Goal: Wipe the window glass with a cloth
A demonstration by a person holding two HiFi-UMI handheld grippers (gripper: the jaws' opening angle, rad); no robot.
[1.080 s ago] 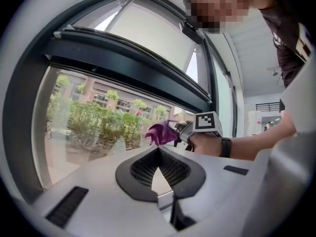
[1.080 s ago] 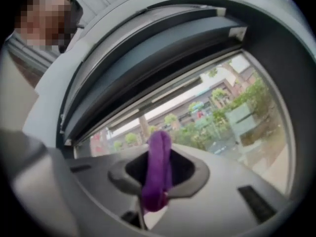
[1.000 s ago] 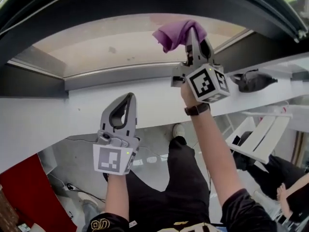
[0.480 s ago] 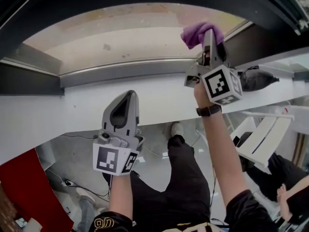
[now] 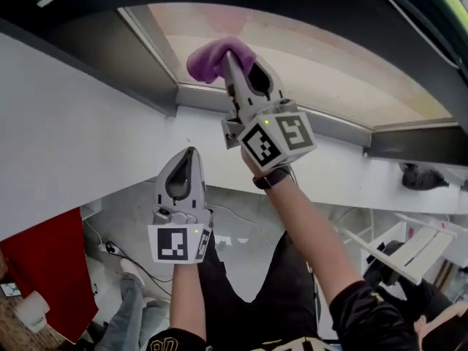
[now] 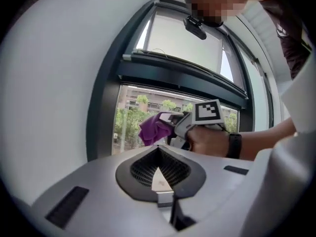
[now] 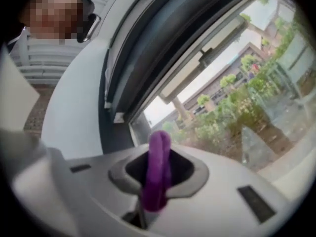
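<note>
A purple cloth (image 5: 214, 57) is pinched in my right gripper (image 5: 228, 58), which is shut on it and holds it against the window glass (image 5: 322, 72) near the pane's lower left corner. The right gripper view has the cloth (image 7: 158, 169) bunched between the jaws, with the glass (image 7: 237, 98) just beyond. My left gripper (image 5: 186, 158) is shut and holds nothing; it hangs below the sill, apart from the glass. From the left gripper view, the cloth (image 6: 154, 128) and the right gripper (image 6: 170, 128) are against the pane ahead.
A dark window frame (image 5: 150, 39) borders the pane on the left, with a white wall (image 5: 66, 115) beside it. A pale sill (image 5: 344, 134) runs under the glass. A red panel (image 5: 51, 269) stands on the floor at lower left.
My right gripper has swept the cloth leftward along the lower glass, from the right part of the pane to its left corner. The left gripper stays shut and low.
</note>
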